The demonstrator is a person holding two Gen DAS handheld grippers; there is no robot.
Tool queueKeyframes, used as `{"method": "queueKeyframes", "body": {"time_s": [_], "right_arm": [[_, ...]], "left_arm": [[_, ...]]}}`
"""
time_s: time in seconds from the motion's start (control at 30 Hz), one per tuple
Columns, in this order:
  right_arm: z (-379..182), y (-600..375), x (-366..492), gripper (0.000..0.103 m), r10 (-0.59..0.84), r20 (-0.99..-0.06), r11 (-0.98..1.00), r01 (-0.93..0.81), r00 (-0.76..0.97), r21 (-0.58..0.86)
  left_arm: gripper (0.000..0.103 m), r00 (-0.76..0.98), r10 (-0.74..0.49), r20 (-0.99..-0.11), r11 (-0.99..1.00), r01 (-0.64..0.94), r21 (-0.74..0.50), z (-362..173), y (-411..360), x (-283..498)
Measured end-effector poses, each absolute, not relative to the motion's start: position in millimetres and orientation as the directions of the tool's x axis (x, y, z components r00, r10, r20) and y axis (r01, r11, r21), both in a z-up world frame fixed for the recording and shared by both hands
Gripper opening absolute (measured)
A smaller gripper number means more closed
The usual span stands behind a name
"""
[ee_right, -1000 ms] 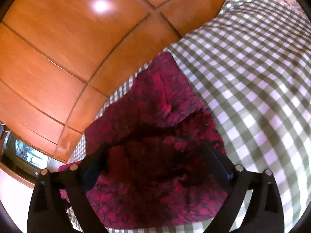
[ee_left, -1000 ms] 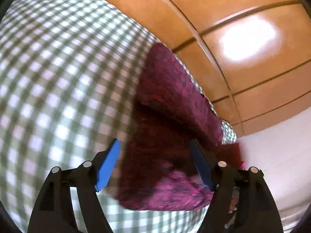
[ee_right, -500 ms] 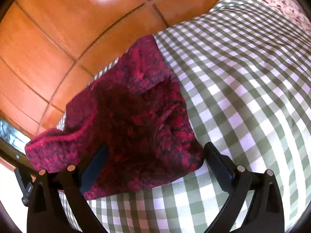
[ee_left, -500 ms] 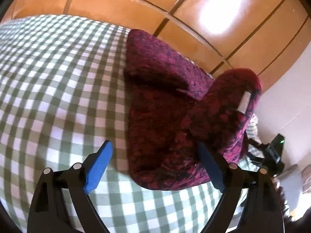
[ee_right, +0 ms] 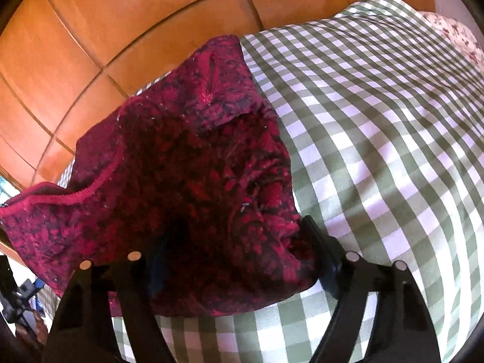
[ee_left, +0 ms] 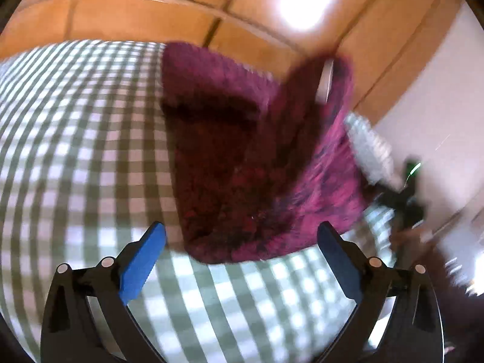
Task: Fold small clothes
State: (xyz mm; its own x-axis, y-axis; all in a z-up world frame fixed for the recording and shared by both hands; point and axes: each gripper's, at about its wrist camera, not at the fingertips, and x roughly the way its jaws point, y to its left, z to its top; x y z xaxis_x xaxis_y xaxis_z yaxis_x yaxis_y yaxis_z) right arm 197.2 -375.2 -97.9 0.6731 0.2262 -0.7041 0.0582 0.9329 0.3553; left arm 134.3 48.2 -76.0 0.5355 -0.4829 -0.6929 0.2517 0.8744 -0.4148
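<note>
A dark red garment (ee_left: 242,157) is seen in the middle of both frames, partly folded on a bed with a green checked sheet (ee_left: 75,151). The left tongs (ee_left: 242,242) are spread wide at the lower part of the left frame and are opening; nothing is pressed between them. The right tongs (ee_right: 233,260) are closing, and the near edge of the garment (ee_right: 211,181) is placed between them. A wooden wall (ee_right: 90,30) is seen behind.
</note>
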Motion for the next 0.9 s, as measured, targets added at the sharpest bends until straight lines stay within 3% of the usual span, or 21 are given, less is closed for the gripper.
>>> {"method": "queueKeyframes", "body": {"time_s": [0.03,0.07,0.13,0.17,0.27,0.43,0.77,0.83,0.9], "right_arm": [[-96,-377,196,0.061,0.237,-0.709,0.927,0.064,0.664,0.369],[-95,-377,196,0.049,0.248,-0.711,0.923,0.063,0.658,0.381],[-90,-378,190,0.037,0.275,-0.707,0.914,0.051,0.652,0.402],[-88,-377,186,0.034,0.279,-0.705,0.915,0.043,0.652,0.402],[-89,-376,171,0.031,0.305,-0.695,0.904,0.031,0.651,0.426],[-94,-380,137,0.030,0.360,-0.664,0.874,0.014,0.655,0.487],[-105,-389,42,0.031,0.397,-0.704,0.876,-0.015,0.589,0.482],[-107,-388,36,0.038,0.366,-0.729,0.891,0.007,0.579,0.454],[-103,-387,34,0.052,0.330,-0.739,0.905,0.027,0.588,0.426]], "left_arm": [[0.094,0.496,-0.472,-0.729,0.881,0.237,-0.409,-88,39,146],[0.075,0.454,-0.487,-0.747,0.873,0.224,-0.433,-97,35,155],[0.058,0.449,-0.473,-0.758,0.880,0.203,-0.429,-98,32,162],[0.039,0.437,-0.511,-0.740,0.859,0.227,-0.459,-93,33,162],[0.032,0.441,-0.515,-0.735,0.857,0.255,-0.447,-87,39,153],[0.030,0.416,-0.599,-0.685,0.799,0.243,-0.551,-89,63,139],[0.032,0.325,-0.628,-0.707,0.778,0.268,-0.568,-88,78,50],[0.047,0.353,-0.582,-0.732,0.813,0.244,-0.528,-85,82,46],[0.069,0.415,-0.533,-0.737,0.846,0.233,-0.480,-74,88,46]]}}
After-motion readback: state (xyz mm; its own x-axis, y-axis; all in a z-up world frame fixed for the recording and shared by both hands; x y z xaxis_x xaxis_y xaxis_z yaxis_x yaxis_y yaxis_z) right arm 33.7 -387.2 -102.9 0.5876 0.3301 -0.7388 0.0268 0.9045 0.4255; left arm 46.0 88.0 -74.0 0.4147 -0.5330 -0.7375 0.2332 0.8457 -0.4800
